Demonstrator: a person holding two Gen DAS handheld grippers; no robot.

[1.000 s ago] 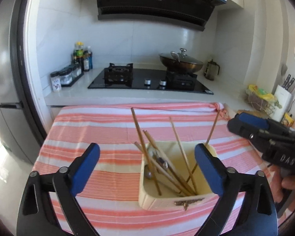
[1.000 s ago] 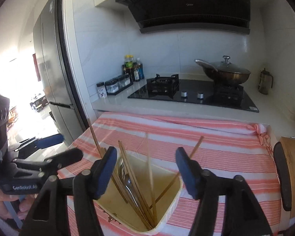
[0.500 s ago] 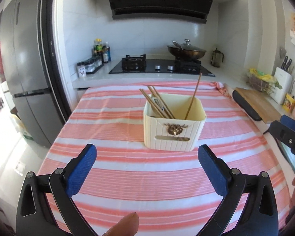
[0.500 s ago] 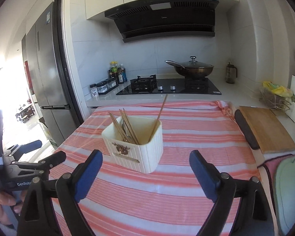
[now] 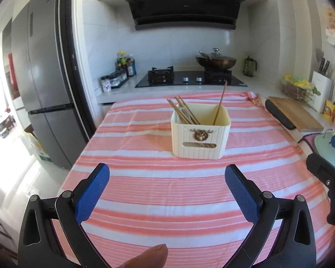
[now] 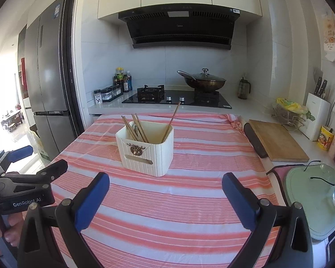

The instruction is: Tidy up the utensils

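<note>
A cream ribbed utensil holder (image 5: 200,137) with a bronze deer-head emblem stands on the pink striped tablecloth (image 5: 167,189). Several wooden chopsticks (image 5: 183,111) lean inside it, along with a metal utensil. It also shows in the right wrist view (image 6: 146,150), with the chopsticks (image 6: 137,129). My left gripper (image 5: 167,178) is open and empty, well back from the holder. My right gripper (image 6: 165,186) is open and empty, also back from it. The left gripper's body shows in the right wrist view (image 6: 22,192).
A wooden cutting board (image 6: 277,139) and a pale green tray (image 6: 312,198) with a glass lie to the right. Behind the table are a gas hob (image 5: 189,79), a lidded wok (image 5: 215,60), spice jars (image 5: 116,79) and a fridge (image 5: 44,89) at left.
Both grippers have pulled back and away from the utensil holder, which now stands farther off on the cloth. Both stay open and empty.
</note>
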